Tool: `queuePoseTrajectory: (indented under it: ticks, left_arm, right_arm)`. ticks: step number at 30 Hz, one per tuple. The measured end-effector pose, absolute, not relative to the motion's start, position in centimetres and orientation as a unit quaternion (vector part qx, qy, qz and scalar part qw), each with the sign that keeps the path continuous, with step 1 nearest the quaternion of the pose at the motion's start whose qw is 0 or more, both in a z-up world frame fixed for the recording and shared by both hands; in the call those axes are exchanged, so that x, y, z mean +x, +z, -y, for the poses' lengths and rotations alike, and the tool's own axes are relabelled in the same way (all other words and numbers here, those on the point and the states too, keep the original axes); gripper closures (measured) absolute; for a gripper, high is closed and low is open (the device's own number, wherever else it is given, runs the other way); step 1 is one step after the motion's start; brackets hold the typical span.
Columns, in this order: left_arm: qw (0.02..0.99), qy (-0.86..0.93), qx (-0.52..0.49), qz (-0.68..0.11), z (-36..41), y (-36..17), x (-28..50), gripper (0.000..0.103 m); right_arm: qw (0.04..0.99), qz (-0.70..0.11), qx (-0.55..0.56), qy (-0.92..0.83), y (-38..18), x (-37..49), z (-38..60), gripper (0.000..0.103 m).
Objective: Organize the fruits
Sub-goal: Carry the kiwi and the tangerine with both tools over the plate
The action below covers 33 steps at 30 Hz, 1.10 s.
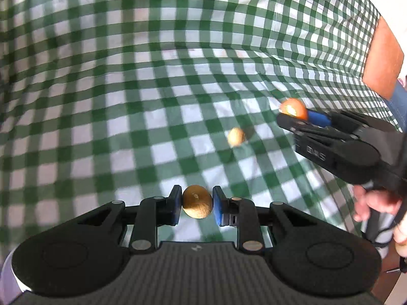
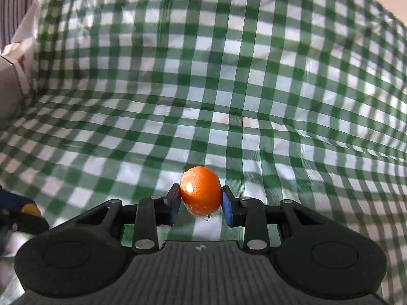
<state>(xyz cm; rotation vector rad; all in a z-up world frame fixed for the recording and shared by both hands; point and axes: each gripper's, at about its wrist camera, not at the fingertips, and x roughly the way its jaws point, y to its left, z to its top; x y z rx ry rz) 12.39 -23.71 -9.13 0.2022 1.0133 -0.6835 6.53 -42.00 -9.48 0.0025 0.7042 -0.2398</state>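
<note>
My left gripper [image 1: 197, 204] is shut on a small round tan-brown fruit [image 1: 197, 205], held above the green-and-white checked cloth [image 1: 127, 101]. My right gripper [image 2: 201, 200] is shut on a small orange citrus fruit [image 2: 201, 190]. In the left wrist view the right gripper [image 1: 292, 113] shows at the right with that orange fruit [image 1: 292, 108] at its tips. A pale tan round fruit [image 1: 236, 136] lies on the cloth between the two grippers.
The checked cloth [image 2: 229, 76] covers the whole surface with folds and ridges. A person's orange sleeve [image 1: 384, 58] and hand [image 1: 374, 203] are at the right. A white bag or box [image 2: 12, 76] is at the far left in the right wrist view.
</note>
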Motion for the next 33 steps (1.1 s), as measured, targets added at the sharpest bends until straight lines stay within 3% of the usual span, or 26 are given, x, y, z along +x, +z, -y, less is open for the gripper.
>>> queuePoseTrajectory:
  ticks: [13,24,33]
  left_arm:
    - [0.847,-0.266,0.087,-0.453,9.1,-1.8,5.5,0.075]
    - [0.856,-0.223,0.044,-0.465,-1.1,-0.6,3.1,0.075]
    - [0.859,-0.21,0.018,-0.466,-3.6,-0.7,3.0,0.075]
  right_arm:
    - [0.93,-0.358,0.072,-0.032,-4.4,-4.2,27.2,0.068]
    - [0.93,-0.363,0.056,0.024,-1.2,-8.1,17.5,0.068]
    - [0.924,-0.376,0.052,0.047,-1.2,-8.6,13.7,0.068]
